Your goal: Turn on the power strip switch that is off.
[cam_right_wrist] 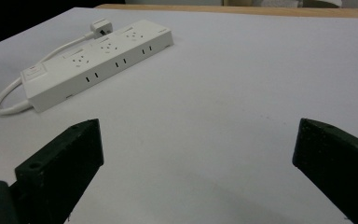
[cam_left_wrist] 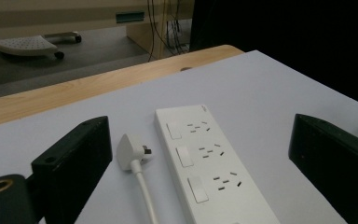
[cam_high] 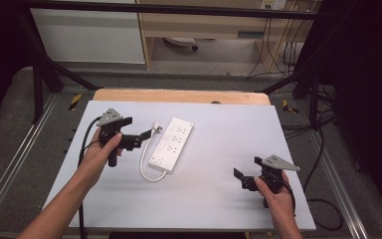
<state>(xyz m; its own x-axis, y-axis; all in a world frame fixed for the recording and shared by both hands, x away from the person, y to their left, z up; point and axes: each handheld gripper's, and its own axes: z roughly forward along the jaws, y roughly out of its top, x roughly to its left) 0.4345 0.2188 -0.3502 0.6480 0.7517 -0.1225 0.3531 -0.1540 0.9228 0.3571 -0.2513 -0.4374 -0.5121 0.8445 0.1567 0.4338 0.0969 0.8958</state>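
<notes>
Since the plug [cam_left_wrist: 131,150] is lying loose on the counter [cam_high: 219,144] just beside the power strip [cam_high: 171,143], I'd say basically nothing's done yet. The strip sits a bit left of the middle, its white cable [cam_high: 145,167] looping out of the near end and running up along its left side to the plug near the far end. The left gripper [cam_high: 140,135] is right there, jaws spread wide and pointed at the plug, holding nothing. The right gripper [cam_high: 238,174] is well apart from the strip, off toward the near right, jaws also wide apart and empty. My guess is it's all still ahead: grab the plug, line up the pins, push it into a socket, maybe steady the strip with the other hand.
</notes>
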